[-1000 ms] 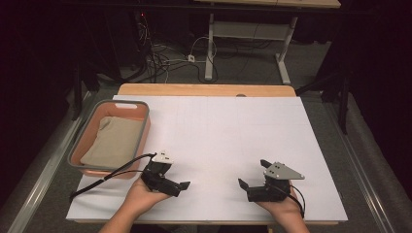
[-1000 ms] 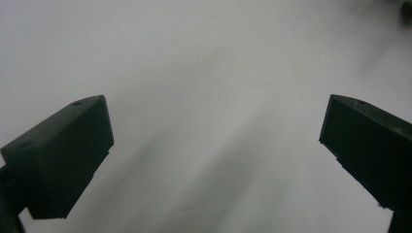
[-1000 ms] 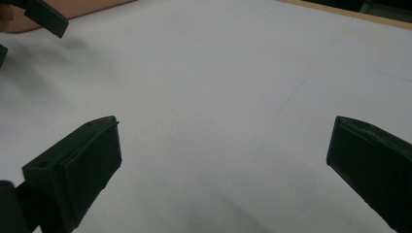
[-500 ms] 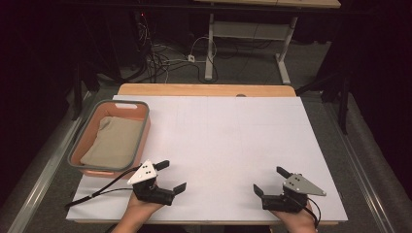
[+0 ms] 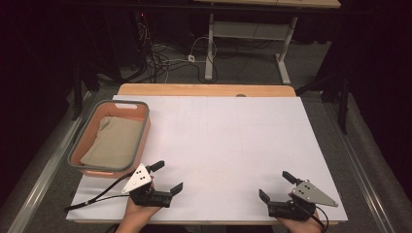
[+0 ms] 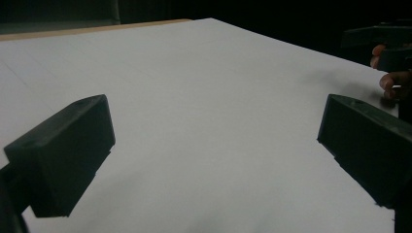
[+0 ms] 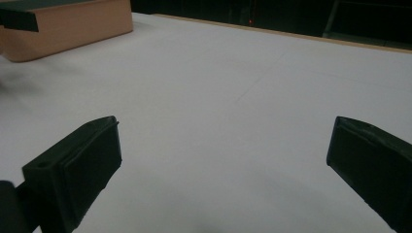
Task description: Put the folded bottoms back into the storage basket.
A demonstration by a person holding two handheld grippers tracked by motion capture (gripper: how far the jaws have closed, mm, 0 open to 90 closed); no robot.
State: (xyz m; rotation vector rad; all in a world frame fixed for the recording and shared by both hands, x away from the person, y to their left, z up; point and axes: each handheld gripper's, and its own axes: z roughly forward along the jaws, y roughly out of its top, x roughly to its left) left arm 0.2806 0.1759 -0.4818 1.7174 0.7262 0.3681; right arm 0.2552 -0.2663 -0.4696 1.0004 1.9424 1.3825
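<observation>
At the near edge of the bench point(image 5: 218, 145), seen from the high view, two hands each hold a claw low over the white sheet that covers the top. The left claw point(image 5: 167, 177) sits at about 7 o'clock on the sheet, its jaws spread wide with nothing between them, pointing toward 2 o'clock. A black cable point(image 5: 97, 199) trails from it toward 8 o'clock, across the sheet's near left corner. The right claw point(image 5: 274, 187) sits at about 5 o'clock, near the sheet's right corner, released as well, its jaws pointing toward 10 o'clock; a grey three-cornered plate point(image 5: 313, 193) lies on top of it. The two claws are well apart, with bare white sheet between them.

At 9 o'clock, touching the left edge of the sheet, stands an orange tub point(image 5: 82, 145) with a grey rim, just beyond the left claw. Inside it lies a folded tan cloth point(image 5: 116, 141); how many layers it has is hard to tell from here.

In the left gripper view, both black jaws stand far apart over plain white sheet, and fingers of the other hand point(image 6: 393, 80) show at 2 o'clock. In the right gripper view, the jaws are equally wide, and the tub's orange wall point(image 7: 68, 26) shows at 11 o'clock.
</observation>
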